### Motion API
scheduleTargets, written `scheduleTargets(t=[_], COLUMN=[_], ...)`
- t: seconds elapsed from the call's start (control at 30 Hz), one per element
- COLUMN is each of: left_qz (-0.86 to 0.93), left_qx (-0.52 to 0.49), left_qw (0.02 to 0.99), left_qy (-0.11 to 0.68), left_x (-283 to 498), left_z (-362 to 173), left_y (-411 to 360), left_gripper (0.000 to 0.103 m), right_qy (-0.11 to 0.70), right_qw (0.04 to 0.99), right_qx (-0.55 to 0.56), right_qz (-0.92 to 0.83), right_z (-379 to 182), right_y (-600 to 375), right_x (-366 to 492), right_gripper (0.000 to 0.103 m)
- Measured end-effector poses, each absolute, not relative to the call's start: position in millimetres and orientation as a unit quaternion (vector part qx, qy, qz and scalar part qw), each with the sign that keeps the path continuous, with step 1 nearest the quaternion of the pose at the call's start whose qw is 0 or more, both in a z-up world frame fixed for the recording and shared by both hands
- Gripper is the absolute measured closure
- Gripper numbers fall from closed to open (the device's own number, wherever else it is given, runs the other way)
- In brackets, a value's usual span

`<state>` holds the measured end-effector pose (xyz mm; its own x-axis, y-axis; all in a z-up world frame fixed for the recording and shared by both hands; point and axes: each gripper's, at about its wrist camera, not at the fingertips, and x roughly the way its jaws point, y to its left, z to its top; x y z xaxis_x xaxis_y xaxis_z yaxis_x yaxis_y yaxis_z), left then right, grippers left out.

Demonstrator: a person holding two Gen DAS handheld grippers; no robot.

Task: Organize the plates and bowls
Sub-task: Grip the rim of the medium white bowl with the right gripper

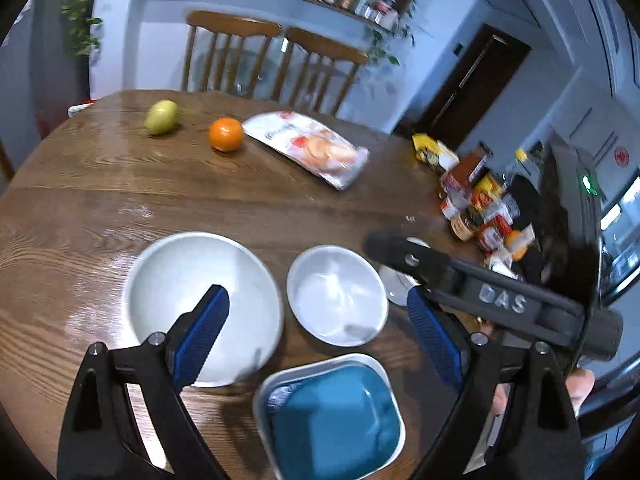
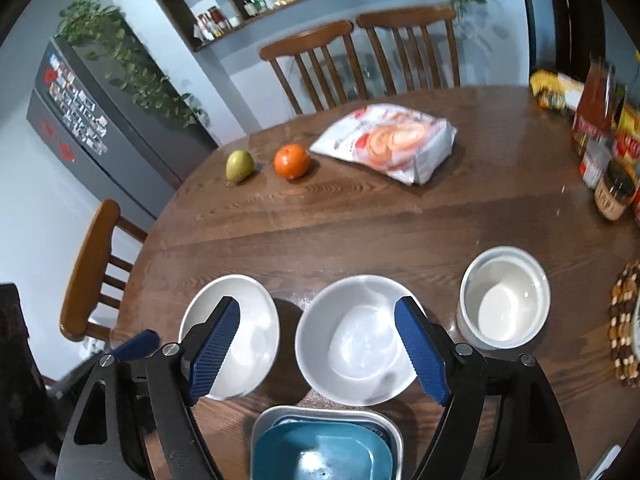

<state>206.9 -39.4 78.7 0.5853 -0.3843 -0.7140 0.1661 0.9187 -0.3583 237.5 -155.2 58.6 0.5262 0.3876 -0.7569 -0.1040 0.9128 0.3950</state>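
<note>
Both tongs are hovering spread and empty over a round wooden bench [image 2: 400, 220]. Left tongs [image 1: 318, 336] are hanging above a wide white bowl [image 1: 192, 296] and a smaller white bowl [image 1: 336, 296] sitting side by side, with a teal dish [image 1: 340, 420] nesting in a grey tray [image 1: 264, 392] just in front. Right tongs [image 2: 320, 348] are framing the smaller bowl [image 2: 356, 340], a white cup [image 2: 504, 304] standing to its right. Farther back are lying a pear [image 2: 239, 166], an orange [image 2: 292, 161] and a snack bag [image 2: 388, 142], with jars [image 2: 612, 196] crowding the right edge.
</note>
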Motion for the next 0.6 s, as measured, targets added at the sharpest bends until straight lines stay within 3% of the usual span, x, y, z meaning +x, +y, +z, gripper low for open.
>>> scheduleTargets(t=[0.17, 0.43, 0.6], left_qz=[-0.166, -0.182, -0.185], left_qx=[-0.130, -0.108, -0.114], left_qw=[0.857, 0.842, 0.826], left_qy=[0.471, 0.496, 0.519], left_x=[220.2, 227.7, 231.7], left_z=[48.0, 21.9, 7.8], left_y=[-60.6, -82.4, -85.0], left_gripper=[0.015, 0.030, 0.032], right_qy=[0.489, 0.503, 0.502], right_qw=[0.843, 0.830, 0.830], right_qx=[0.179, 0.197, 0.199], right_qz=[0.139, 0.142, 0.138], right_z=[39.2, 19.6, 14.6], right_y=[-170.0, -179.9, -183.3], right_x=[253.2, 262.7, 266.1], right_gripper=[0.022, 0.022, 0.022])
